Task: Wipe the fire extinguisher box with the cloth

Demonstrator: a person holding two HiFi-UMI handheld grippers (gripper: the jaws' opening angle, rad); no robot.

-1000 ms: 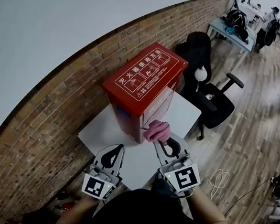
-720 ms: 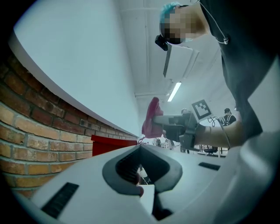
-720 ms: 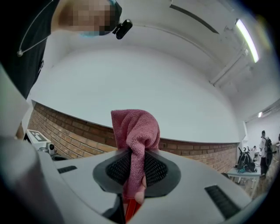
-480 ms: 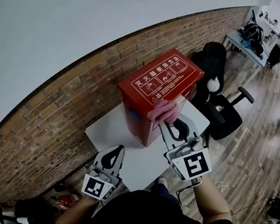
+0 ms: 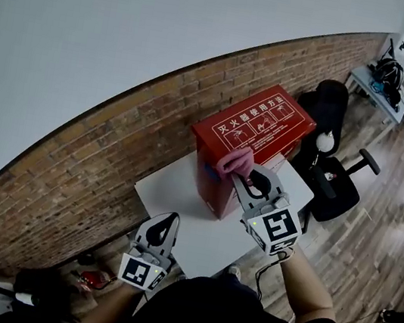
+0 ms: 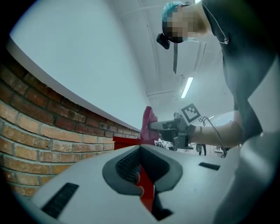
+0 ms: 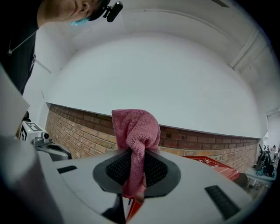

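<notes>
Wood floor [image 5: 375, 224] runs along a low brick wall [image 5: 67, 188], and a small white table [image 5: 174, 191] stands right up against the bricks.

Closest to the camera is the person's dark top. The left arm is tucked in low and close to the body. It holds the left gripper [image 5: 169, 217] over the near edge of the table, pointing at the wall. Its two jaws are pressed close, with only a thin slit between them. Nothing is between them. The bit of red seen through the slit is the box farther off. This gripper is well apart from the box.

The right forearm [image 5: 304, 281] is bare and reaches out farther and higher than the left one. The right gripper [image 5: 241, 173] is lifted up to the top of the box. Its jaws pinch the pink cloth [image 5: 233, 160]. The cloth bunches up in a soft lump above the jaws, and a small end hangs down below them. The lump touches the near top edge of the red fire extinguisher box [image 5: 258, 124].

The box stands upright on the far side of the table, just beside the bricks. Its lid has white drawings and writing on it.

Past the table, a black office chair [image 5: 335, 191] stands on the floor. Far away in the corner there is a desk [image 5: 376, 82] with bags on it, and people stand near it.
</notes>
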